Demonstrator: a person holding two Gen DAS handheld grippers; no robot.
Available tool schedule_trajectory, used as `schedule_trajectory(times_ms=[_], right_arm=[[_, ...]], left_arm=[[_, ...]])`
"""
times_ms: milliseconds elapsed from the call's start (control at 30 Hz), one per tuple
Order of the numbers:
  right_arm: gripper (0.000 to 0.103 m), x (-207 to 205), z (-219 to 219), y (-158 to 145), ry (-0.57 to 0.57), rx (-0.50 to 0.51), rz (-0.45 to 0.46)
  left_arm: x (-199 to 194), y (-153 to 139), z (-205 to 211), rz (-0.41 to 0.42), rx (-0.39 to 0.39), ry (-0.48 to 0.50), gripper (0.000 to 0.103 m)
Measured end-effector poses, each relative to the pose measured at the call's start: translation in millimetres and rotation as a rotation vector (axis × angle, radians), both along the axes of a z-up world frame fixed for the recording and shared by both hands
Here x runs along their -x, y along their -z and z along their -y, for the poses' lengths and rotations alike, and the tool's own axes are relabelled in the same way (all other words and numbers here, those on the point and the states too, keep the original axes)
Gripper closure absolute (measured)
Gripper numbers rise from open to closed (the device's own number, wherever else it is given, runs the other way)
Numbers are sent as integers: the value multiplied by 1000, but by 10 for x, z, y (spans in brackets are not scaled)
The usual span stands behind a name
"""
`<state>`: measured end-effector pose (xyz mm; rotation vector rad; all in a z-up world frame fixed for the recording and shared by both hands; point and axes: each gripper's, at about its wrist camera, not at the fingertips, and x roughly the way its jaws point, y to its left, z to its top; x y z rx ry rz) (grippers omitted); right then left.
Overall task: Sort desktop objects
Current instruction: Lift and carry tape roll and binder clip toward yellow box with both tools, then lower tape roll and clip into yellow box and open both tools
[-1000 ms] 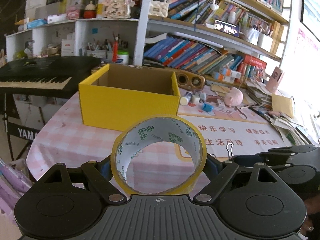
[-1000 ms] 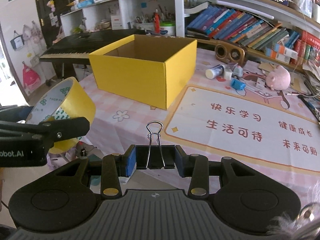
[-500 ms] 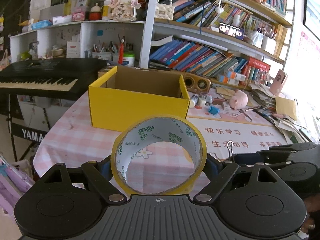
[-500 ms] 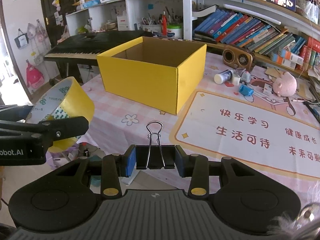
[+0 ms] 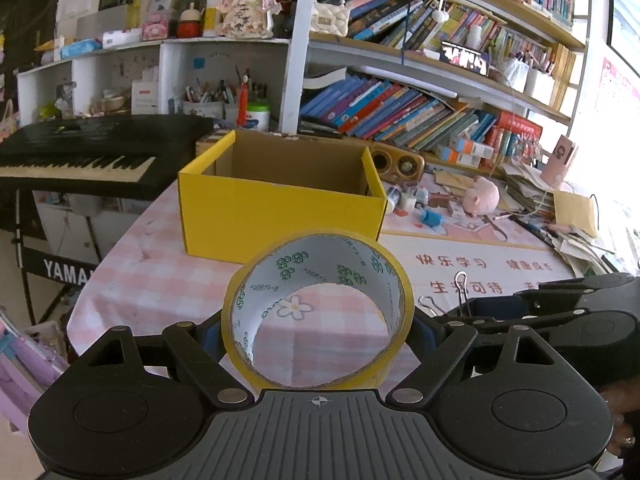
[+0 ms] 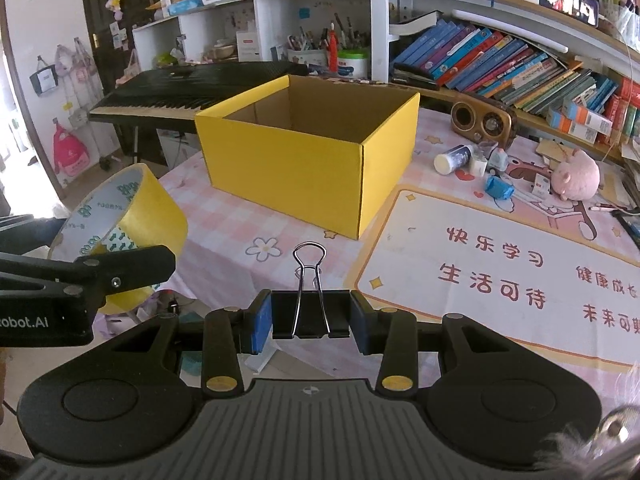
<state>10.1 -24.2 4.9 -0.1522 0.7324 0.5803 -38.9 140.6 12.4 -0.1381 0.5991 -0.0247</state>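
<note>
The left gripper (image 5: 318,334) has its fingers spread wide and clamped on the outside of a yellow tape roll (image 5: 318,312), held on edge with its hole facing forward; the right gripper (image 6: 311,314) pinches a black binder clip (image 6: 310,312) by its body, wire handles pointing ahead. Both are held short of the near tabletop (image 6: 224,220) edge, well apart from the yellow box (image 6: 308,160). The roll is gripped only across its curved rim, so a tilt or jolt could let it twist or roll out of the grip, and either item released too early would likely land in front of the box or off the edge. The open box shows only bare cardboard walls; its floor is hidden
</note>
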Motion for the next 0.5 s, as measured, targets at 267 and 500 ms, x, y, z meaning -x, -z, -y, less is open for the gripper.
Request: schedule_trajectory(times_ms=[267,500], right_arm=[[66,-103,-14,5,-2,1,-9],[66,-291,-107,-4,-19,-6,-12]], left_arm=[[-120,8,-25,-13,-9,11,16],[-310,-20,-105,-17,-26,0,16]])
